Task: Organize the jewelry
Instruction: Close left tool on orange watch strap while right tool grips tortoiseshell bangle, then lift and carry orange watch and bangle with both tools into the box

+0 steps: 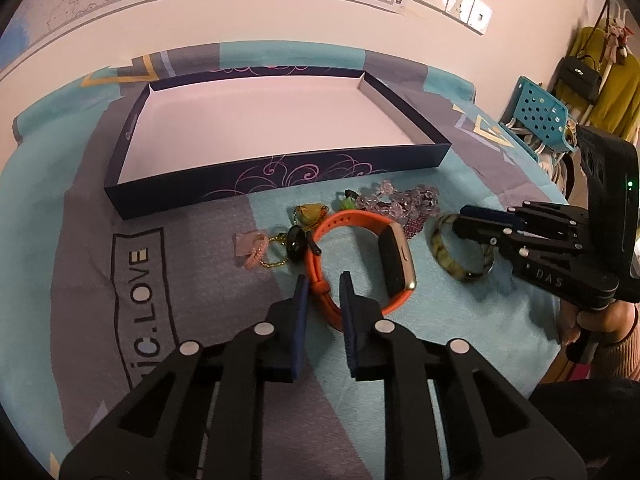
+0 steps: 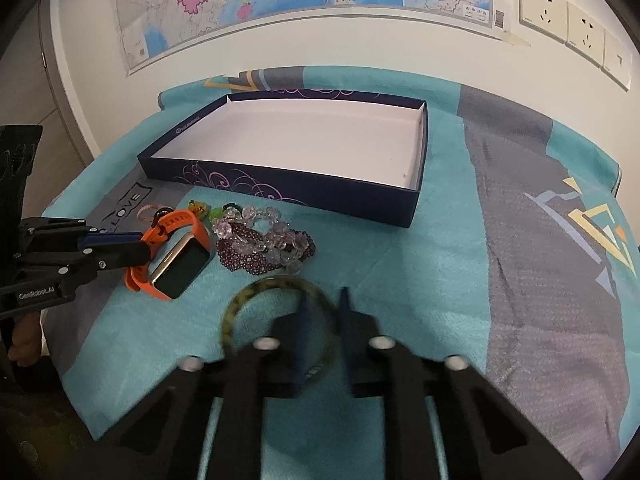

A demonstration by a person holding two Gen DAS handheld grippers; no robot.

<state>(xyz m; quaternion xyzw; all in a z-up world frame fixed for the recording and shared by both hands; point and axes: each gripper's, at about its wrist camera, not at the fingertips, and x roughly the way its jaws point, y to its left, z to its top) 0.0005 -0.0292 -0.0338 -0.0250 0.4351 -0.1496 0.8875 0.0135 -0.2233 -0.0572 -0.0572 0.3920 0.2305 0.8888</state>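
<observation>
Beside the shallow dark-blue cardboard box (image 1: 276, 168), left tool (image 1: 324, 284) clamps the orange rubber-strapped smartwatch's (image 1: 394, 260) strap, lying on edge; right tool (image 2: 326, 300) grips the mottled green-yellow bangle (image 2: 240, 300).

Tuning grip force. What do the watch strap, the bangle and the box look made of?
Watch strap: matte orange, looks like silicone rubber; bends in a soft loop, punched holes.
Bangle: glossy, mottled yellow-green; rigid ring, maybe stone, resin or glass.
Box: thin printed cardboard, navy outside, plain white inside, folded corners.
</observation>
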